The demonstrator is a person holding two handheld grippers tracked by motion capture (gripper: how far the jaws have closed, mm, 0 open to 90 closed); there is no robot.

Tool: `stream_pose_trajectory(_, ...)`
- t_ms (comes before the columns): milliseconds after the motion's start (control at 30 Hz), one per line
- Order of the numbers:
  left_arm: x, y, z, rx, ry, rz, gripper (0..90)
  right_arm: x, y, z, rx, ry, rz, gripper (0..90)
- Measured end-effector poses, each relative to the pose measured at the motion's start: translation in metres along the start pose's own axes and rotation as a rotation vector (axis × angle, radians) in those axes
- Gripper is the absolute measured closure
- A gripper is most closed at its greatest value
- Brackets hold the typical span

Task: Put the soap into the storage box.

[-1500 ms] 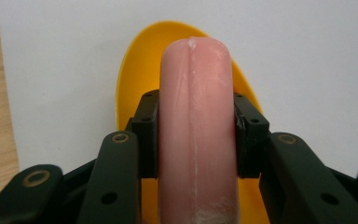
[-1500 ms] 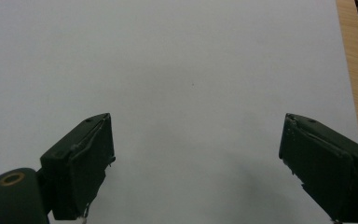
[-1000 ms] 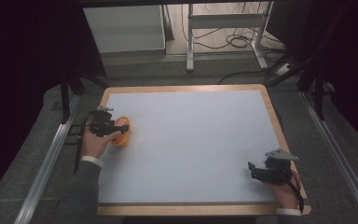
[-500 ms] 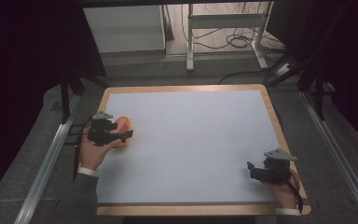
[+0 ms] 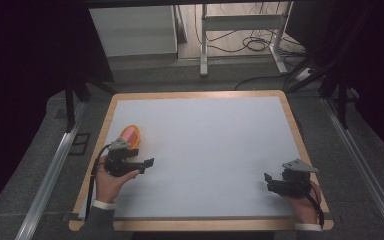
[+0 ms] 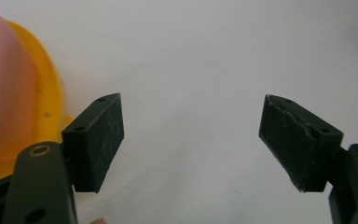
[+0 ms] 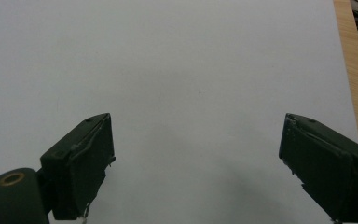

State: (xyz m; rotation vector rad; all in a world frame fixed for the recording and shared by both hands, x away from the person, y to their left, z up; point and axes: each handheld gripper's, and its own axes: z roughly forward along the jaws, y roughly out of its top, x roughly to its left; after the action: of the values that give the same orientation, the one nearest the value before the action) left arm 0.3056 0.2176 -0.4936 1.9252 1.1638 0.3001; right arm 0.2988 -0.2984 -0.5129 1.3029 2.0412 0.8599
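High view: I see my left gripper (image 5: 147,163) just beside the orange object (image 5: 131,136), right gripper (image 5: 268,178) well apart on the table (image 5: 205,145).
Left gripper view: jaws spread, empty; object at left.
Right gripper view: jaws spread, empty.

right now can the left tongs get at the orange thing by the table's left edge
Probably yes: the left tongs are open and empty, the orange thing sits just beyond that hand, and nothing lies between them on the table.
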Motion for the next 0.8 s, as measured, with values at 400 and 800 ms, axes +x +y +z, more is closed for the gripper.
stream_pose_trajectory(400, -0.015, -0.028, 0.014, 0.057, -0.034, 0.02, 22.2, 0.004, 0.002, 0.0, -0.002, 0.007, -0.013, 9.8)
stream_pose_trajectory(800, -0.012, -0.034, 0.008, 0.044, -0.015, 0.024, 22.7, 0.005, 0.004, -0.004, -0.015, 0.01, -0.012, 9.8)
